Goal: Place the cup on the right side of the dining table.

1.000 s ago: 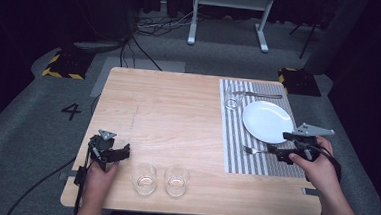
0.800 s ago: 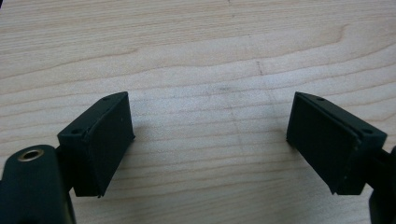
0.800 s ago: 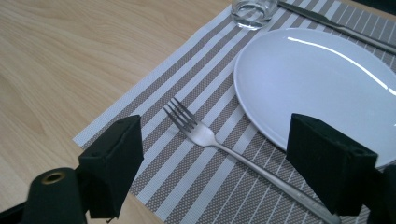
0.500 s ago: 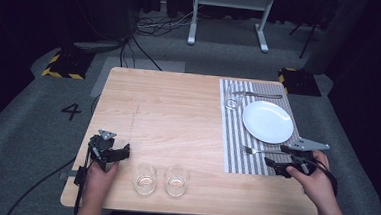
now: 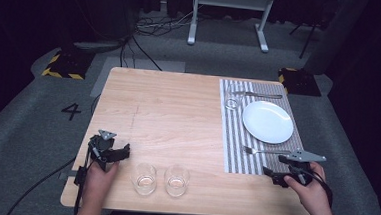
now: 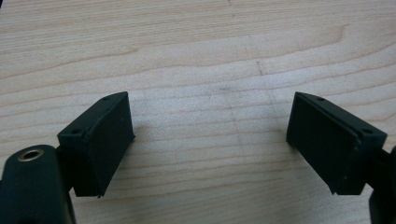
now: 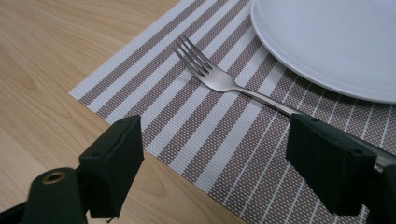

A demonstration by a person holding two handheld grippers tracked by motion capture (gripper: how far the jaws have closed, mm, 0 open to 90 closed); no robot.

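Sitting near front edge, two empty glasses (image 5: 145, 178), side by side. Left tongs (image 5: 118, 153) just beside them, wide open, empty, over bare surface (image 5: 178, 107). Right tongs (image 5: 270, 174) wide open too, empty, at striped placemat (image 5: 234, 140) corner. Fork (image 7: 219, 80) beyond, then white plate (image 5: 268, 122).

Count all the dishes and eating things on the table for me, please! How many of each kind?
Drinking glasses: 3
White plate: 1
Fork: 1
Knife: 1
Striped placemat: 1
Total: 7
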